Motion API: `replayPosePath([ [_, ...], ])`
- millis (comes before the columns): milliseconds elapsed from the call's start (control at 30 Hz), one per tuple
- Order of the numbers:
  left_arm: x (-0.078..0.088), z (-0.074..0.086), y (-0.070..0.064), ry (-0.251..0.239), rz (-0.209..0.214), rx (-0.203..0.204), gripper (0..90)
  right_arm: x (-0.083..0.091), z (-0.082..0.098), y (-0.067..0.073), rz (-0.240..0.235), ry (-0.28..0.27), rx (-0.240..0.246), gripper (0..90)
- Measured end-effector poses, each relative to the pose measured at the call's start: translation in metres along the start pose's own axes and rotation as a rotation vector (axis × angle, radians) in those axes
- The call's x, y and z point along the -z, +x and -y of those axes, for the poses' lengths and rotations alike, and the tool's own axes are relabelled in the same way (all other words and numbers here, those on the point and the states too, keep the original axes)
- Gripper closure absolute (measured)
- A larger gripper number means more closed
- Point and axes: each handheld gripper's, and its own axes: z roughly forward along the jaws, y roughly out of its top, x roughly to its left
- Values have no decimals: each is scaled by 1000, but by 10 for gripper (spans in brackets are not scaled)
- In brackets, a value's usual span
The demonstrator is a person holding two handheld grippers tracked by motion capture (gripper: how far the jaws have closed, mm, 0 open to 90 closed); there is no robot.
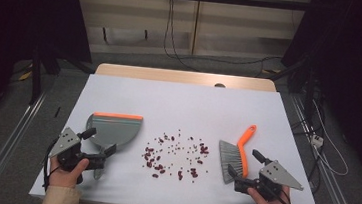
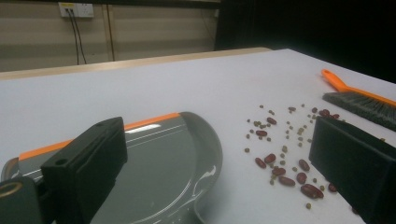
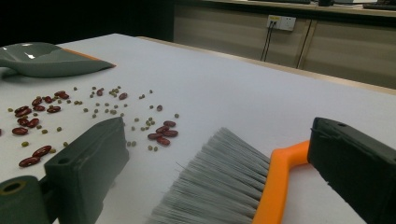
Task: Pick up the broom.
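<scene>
Dim room, dark curtains at the sides, wall sockets at the back; white tabletop (image 1: 184,100) in the middle with a scatter of beans (image 1: 176,154) as the landmark. Grey dustpan (image 1: 113,128) with an orange lip lies left of the beans, orange-backed brush (image 1: 234,157) lies right of them, bristles toward the pile. Left tongs (image 1: 98,147) spread wide, straddling the dustpan's near end by its handle, pinching nothing. Right tongs (image 1: 244,164) also spread, astride the brush (image 3: 224,186) body, orange spine just inside one jaw, not clamped.

Risks, as I judge it: right tongs closing on bristles rather than the spine, so the brush twists or slips; a fast sweep flinging the small green beans (image 3: 100,109) past the dustpan (image 2: 163,158) or off the edge; dustpan skidding if gripped off-centre.

Dustpan handle is mostly covered by the left tongs. Brush handle tip cut off in the right gripper view. Contact between jaws and tools hard to tell.
</scene>
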Motion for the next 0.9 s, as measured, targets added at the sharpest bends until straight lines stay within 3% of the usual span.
replayPosePath([
  [467,0,-2,0,-5,13,5,41,-4,-4,-3,30,-1,-1,50],
  [533,-1,-3,1,-4,14,-1,41,-6,-7,-5,50,11,22,71],
  [800,-3,-4,-3,-1,21,-5,41,-14,-17,-18,128,51,-3,43],
  [900,-2,-4,-3,0,23,-13,41,-17,-18,-22,137,64,-14,42],
])
